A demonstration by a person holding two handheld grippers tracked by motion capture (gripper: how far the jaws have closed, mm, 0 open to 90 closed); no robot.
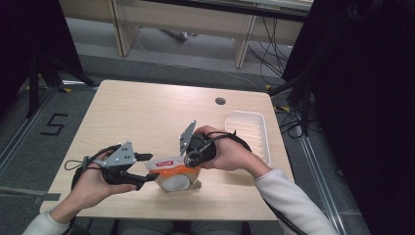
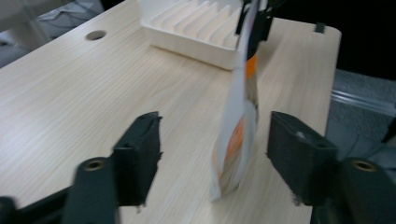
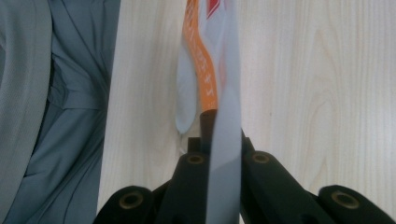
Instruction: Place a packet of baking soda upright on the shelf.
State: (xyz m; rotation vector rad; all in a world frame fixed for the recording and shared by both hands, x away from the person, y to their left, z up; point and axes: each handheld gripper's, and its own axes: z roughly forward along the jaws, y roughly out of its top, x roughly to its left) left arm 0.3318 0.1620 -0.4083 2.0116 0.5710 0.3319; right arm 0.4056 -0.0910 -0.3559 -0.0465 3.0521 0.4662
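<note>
Tabletop pouch point(image 2: 238, 135) between spread jaws

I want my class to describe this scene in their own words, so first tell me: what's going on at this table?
A person at a wooden table works with a gripper in each hand. The right gripper is clamped shut on the edge of a white and orange packet, holding it on edge just above the table. The left gripper has its jaws open on either side of the packet's other end, not pressing it. A white ridged tray sits empty at the table's right side.
</note>
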